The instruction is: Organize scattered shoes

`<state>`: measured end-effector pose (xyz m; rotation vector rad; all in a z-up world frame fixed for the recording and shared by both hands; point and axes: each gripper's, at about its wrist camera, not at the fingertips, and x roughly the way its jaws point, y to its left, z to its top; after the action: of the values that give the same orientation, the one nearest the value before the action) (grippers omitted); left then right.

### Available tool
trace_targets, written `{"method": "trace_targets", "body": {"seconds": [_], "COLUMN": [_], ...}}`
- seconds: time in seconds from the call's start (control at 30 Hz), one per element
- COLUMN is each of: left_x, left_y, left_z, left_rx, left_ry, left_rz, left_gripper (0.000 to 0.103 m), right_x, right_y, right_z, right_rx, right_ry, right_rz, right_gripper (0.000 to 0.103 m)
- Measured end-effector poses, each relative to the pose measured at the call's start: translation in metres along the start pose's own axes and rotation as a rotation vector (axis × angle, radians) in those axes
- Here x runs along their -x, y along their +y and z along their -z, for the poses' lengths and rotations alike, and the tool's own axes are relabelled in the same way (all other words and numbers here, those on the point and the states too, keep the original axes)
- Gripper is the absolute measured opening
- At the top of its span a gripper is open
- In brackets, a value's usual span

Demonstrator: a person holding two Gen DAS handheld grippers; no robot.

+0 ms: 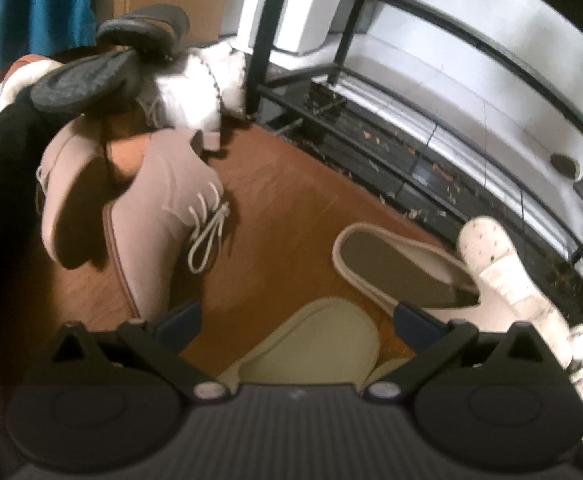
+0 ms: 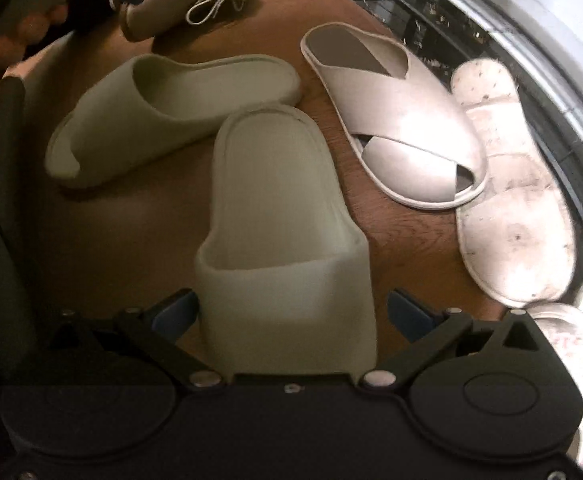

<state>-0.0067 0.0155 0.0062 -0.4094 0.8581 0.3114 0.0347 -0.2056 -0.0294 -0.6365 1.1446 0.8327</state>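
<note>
My pale green moulded foam slide (image 2: pixel 283 248) looks matt and smooth. The cream crossed-strap sandal (image 2: pixel 403 120) has a soft sheen. The brown wood-grain floor (image 2: pixel 407 240) looks smooth, the black metal shoe rack (image 1: pixel 471 20) glossy.

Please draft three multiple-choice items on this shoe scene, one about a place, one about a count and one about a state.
1. Where does the cross-strap sandal lie relative to the overturned white slipper?
A. To its left, beside it
B. Stacked on top of it
C. Inside the rack

2. How many pale green slides show in the right wrist view?
A. One
B. Two
C. Four

3. How is the right claw set?
A. Shut on a shoelace
B. Open, one finger either side of the nearer green slide
C. Shut, with nothing held

Answers: 1 A, the sandal lies on the brown floor left of the slipper's dirty sole. 2 B, the nearer slide and a farther green slide behind it. 3 B, the blue pads stand wide apart flanking the slide's toe end.
</note>
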Motion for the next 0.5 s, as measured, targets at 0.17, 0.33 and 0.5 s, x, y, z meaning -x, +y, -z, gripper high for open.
{"method": "trace_targets", "body": {"seconds": [0.17, 0.33, 0.5], "left_x": [-0.001, -0.002, 0.005], "left_y": [0.008, 0.02, 0.032], "left_z": [-0.005, -0.019, -0.032], "left_rx": [-0.001, 0.038, 0.06], "left_ry": [-0.027, -0.068, -0.088], "left_rz": [-0.013, -0.055, -0.097], "left_gripper": [0.102, 0.102, 0.102], "right_x": [-0.003, 0.004, 0.006], "right_y": [0.014, 0.033, 0.057], "right_z": [0.012, 0.006, -0.001], "right_rx": [-0.033, -0.351, -0.743], "right_ry": [-0.001, 0.05, 0.044], "right_rz": [0.045, 0.172, 0.149], "right_gripper": [0.1, 0.1, 0.1]}}
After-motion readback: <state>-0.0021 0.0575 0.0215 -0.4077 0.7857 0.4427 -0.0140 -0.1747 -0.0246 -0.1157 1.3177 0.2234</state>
